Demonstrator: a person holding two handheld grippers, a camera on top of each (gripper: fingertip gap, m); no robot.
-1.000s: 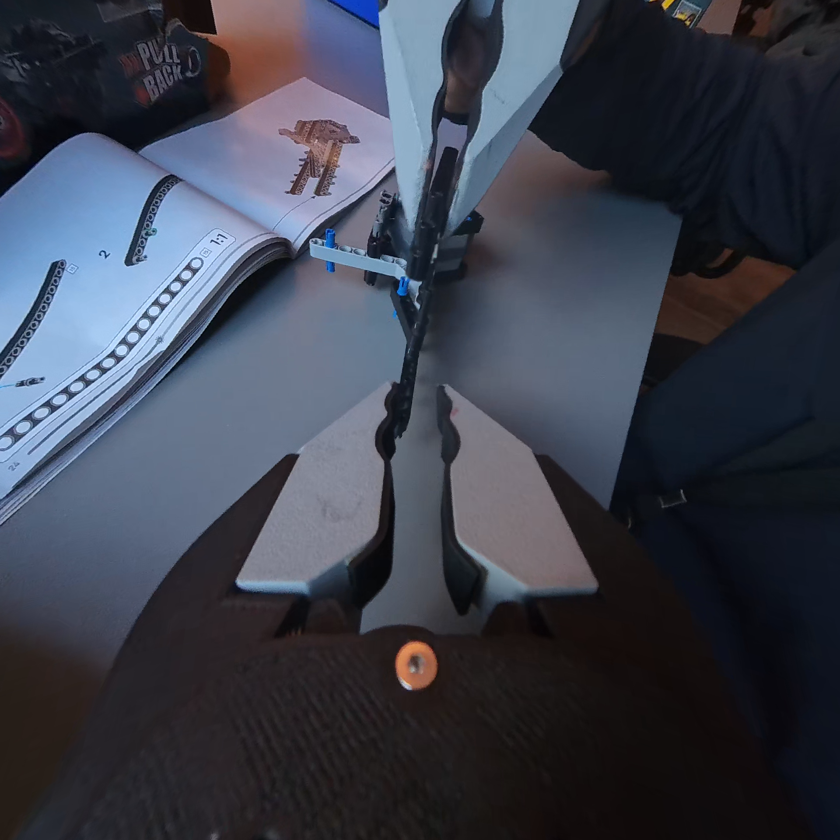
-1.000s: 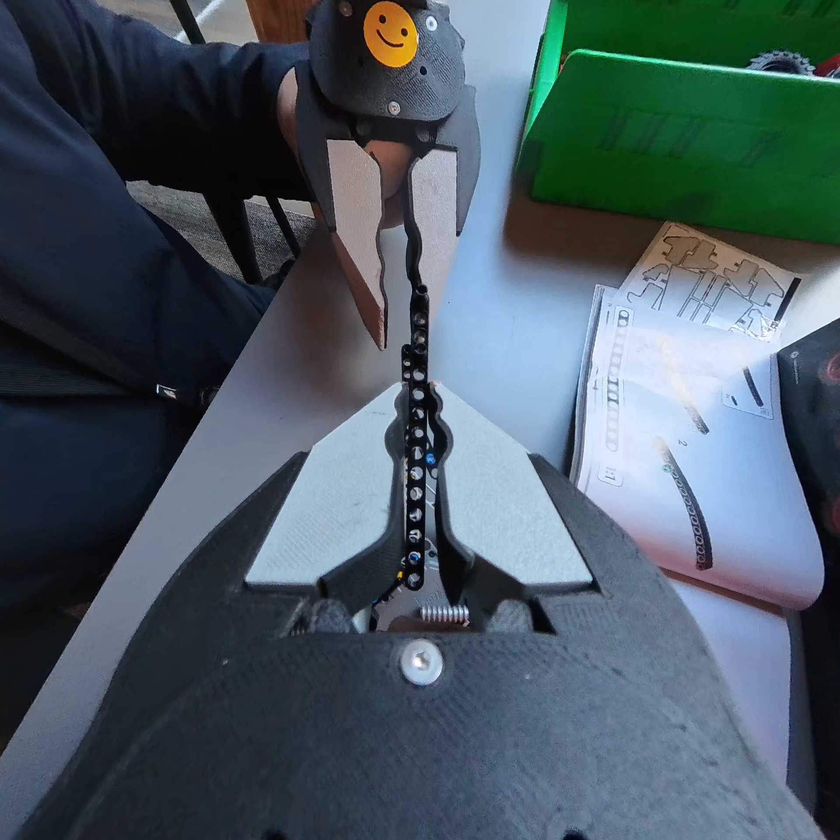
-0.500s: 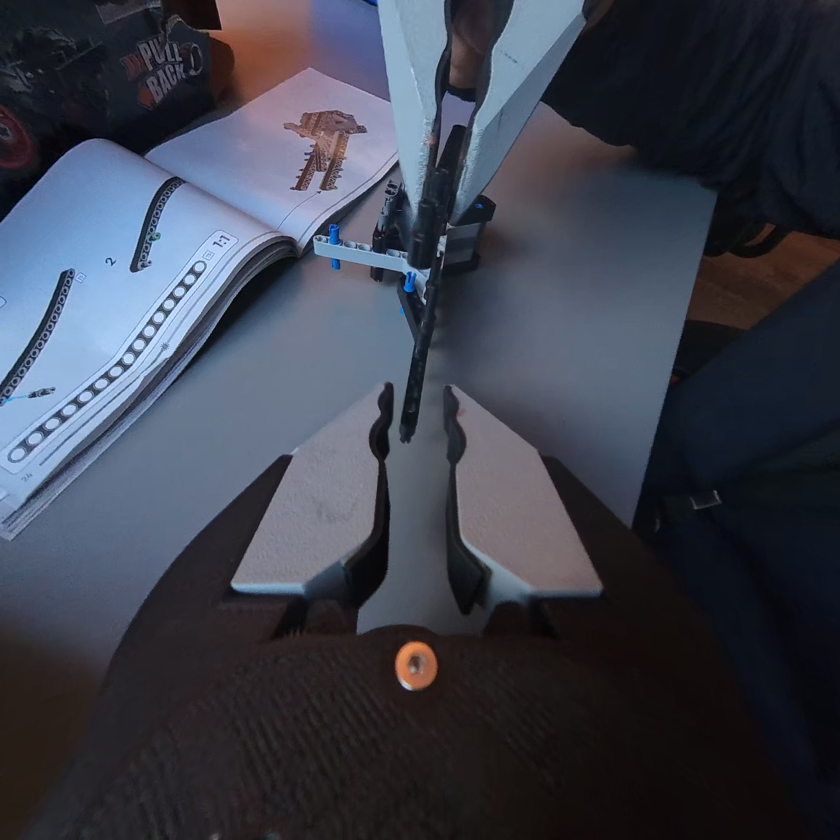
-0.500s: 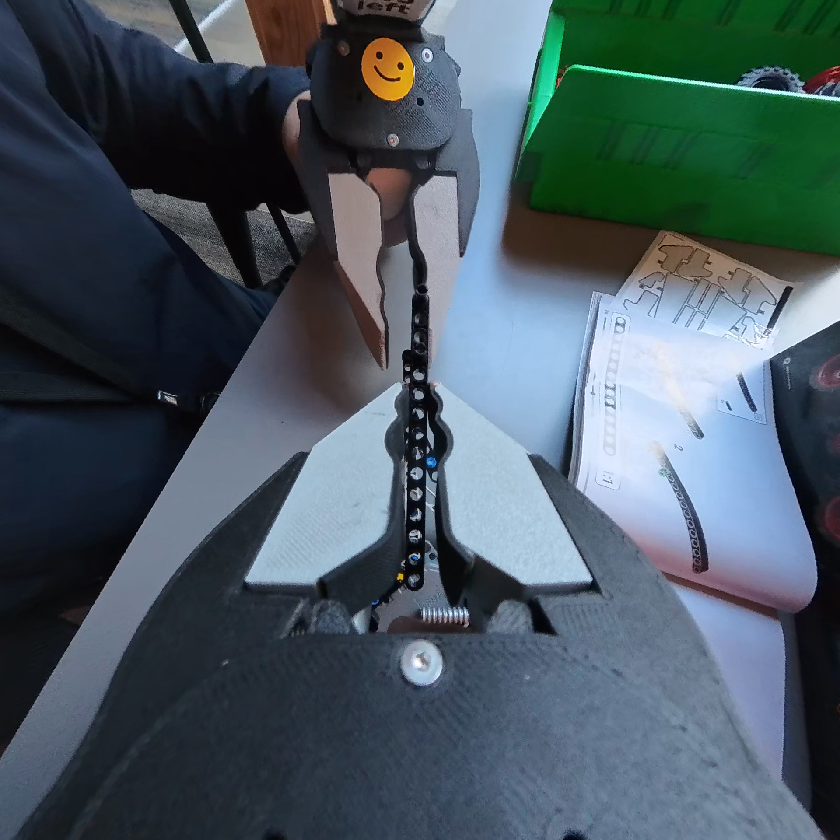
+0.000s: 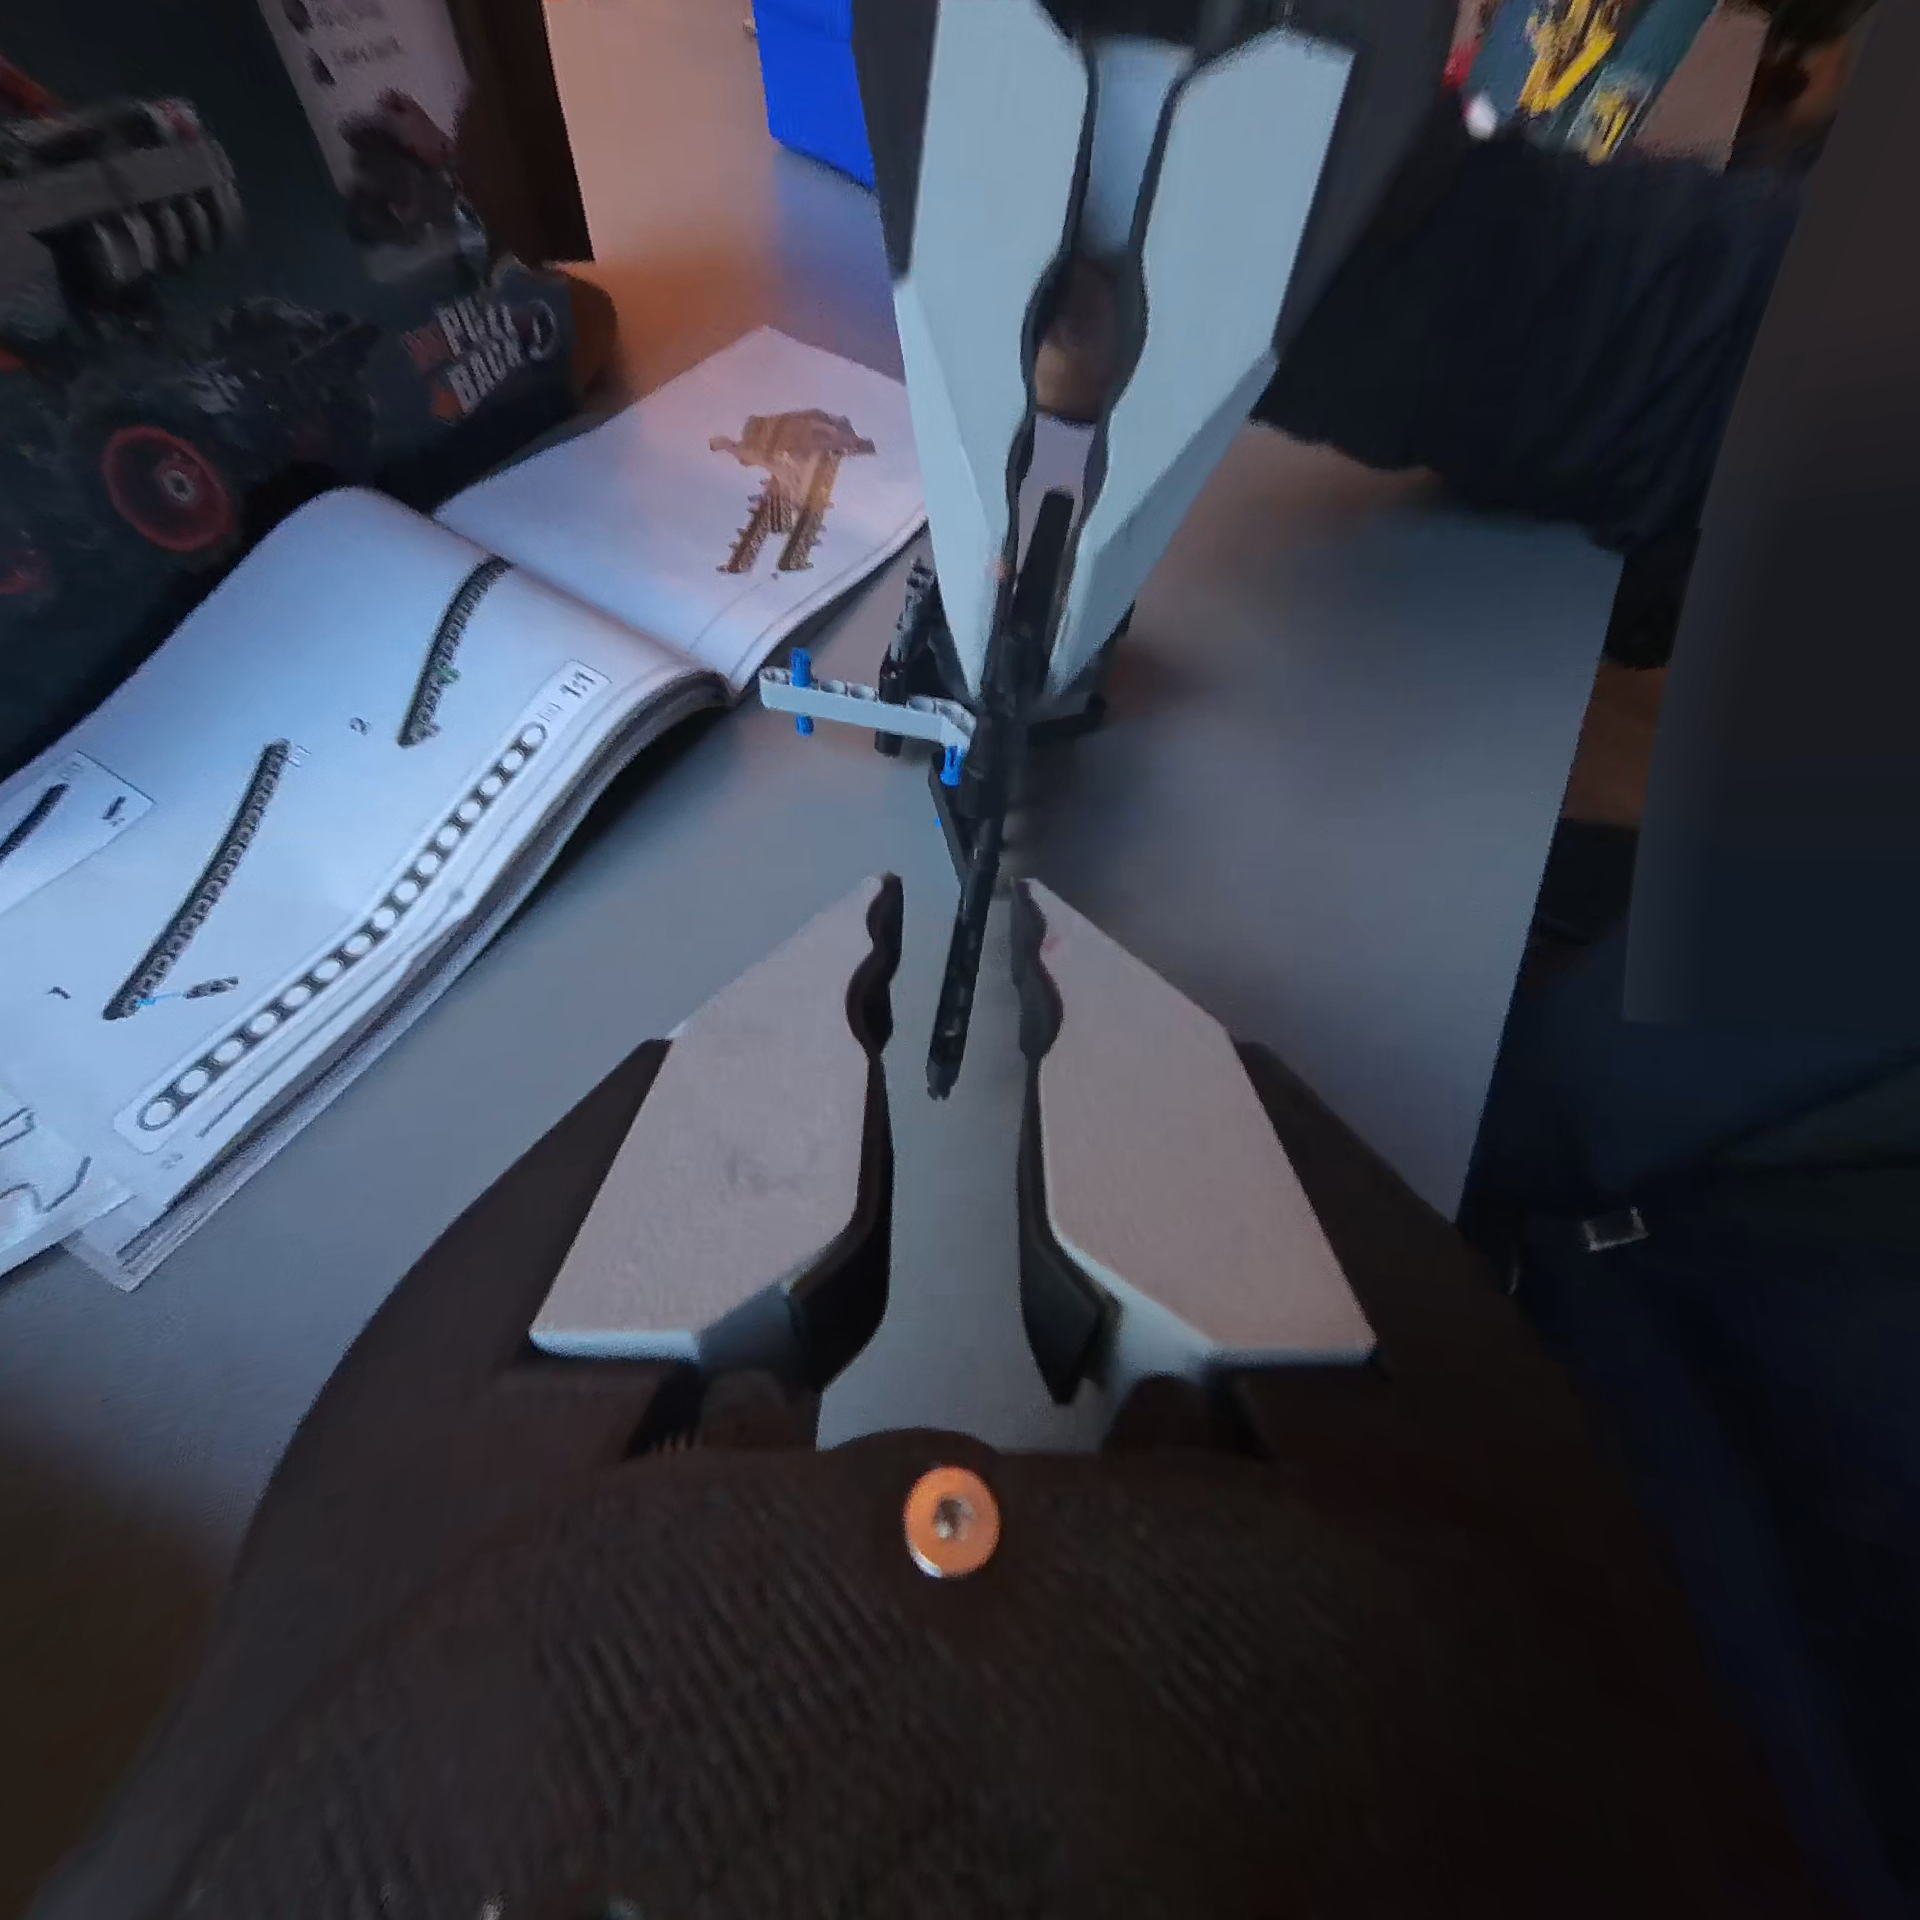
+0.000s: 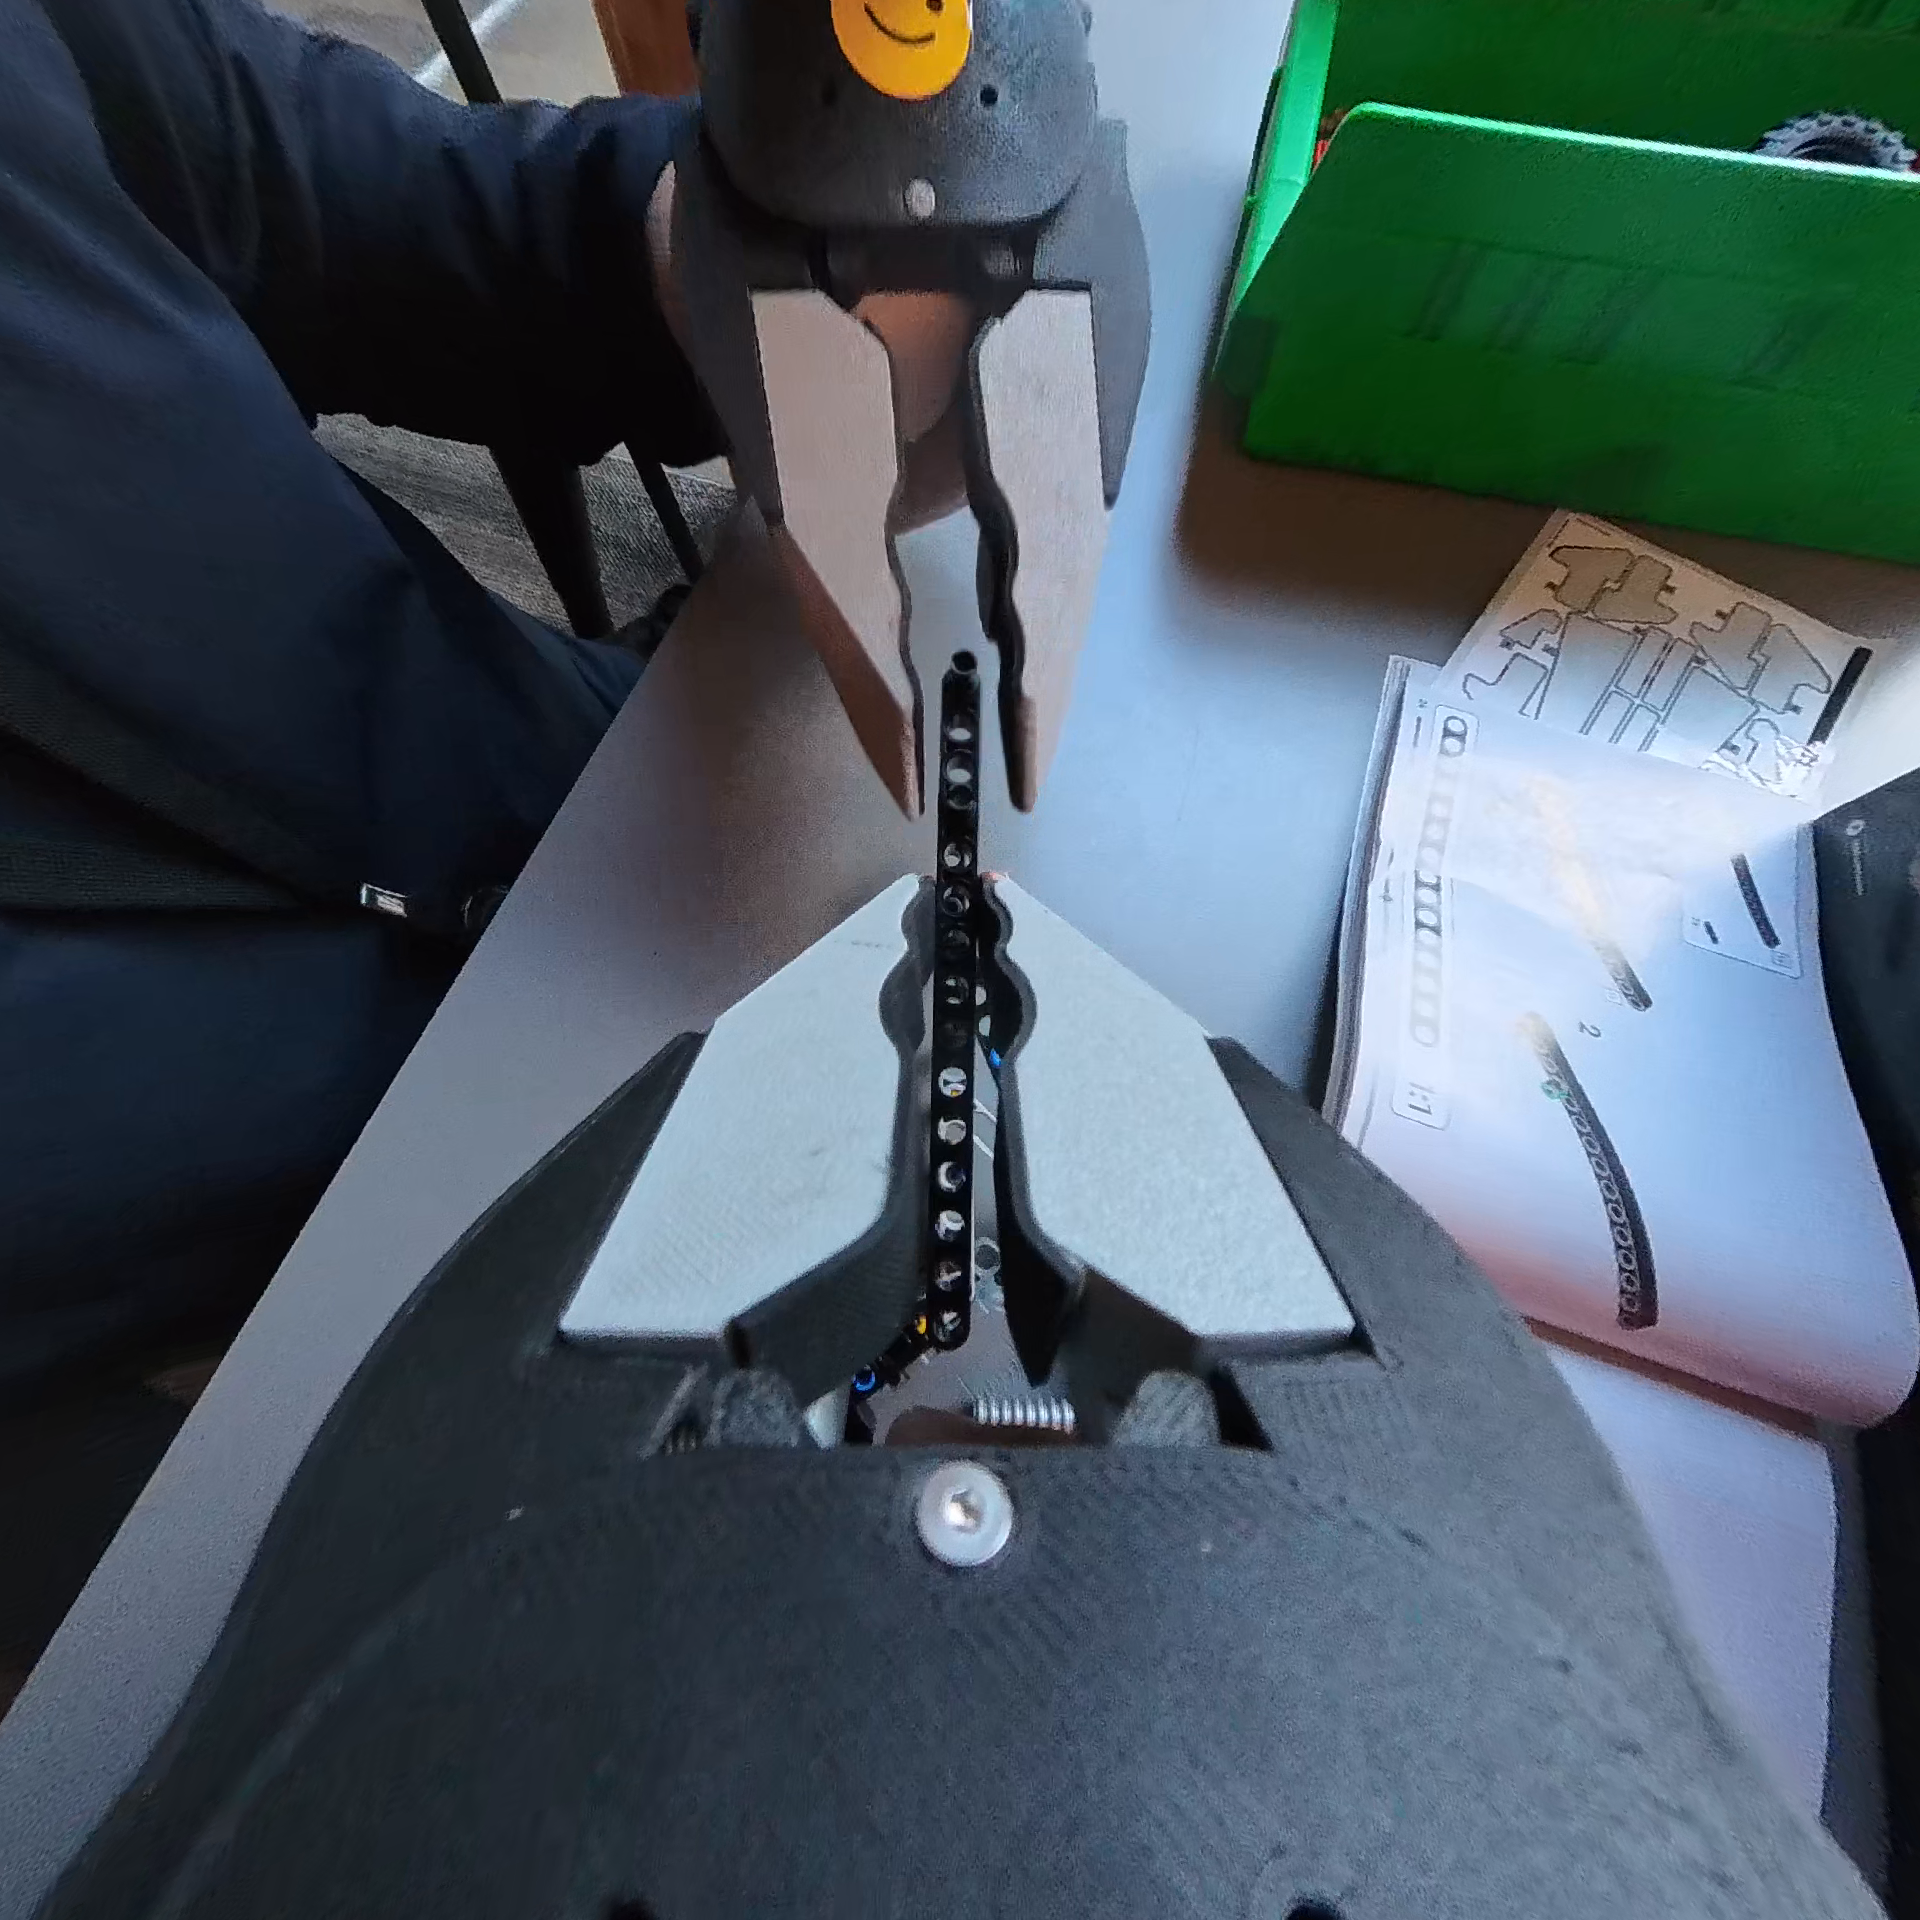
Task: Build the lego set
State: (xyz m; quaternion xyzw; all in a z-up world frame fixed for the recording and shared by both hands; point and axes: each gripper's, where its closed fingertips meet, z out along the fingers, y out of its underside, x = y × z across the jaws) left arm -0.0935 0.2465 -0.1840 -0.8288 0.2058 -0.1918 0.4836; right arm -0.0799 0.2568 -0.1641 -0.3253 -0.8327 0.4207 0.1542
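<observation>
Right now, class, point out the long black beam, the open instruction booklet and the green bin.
long black beam [image 6: 954,1039], right wrist view, middle of its holed face.
open instruction booklet [image 5: 343,831], left wrist view, left page.
green bin [image 6: 1579,343], right wrist view, front wall.

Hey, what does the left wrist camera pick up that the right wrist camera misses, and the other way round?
Only the left wrist view shows the partly built assembly on the table, with its light grey beam and blue pins, plus the dark set box at the back.

Only the right wrist view shows the green bin and a loose line-drawing sheet.

Both show the long black beam, the right gripper shut on it, the open left gripper around its free end, the open instruction booklet and the grey table.
</observation>
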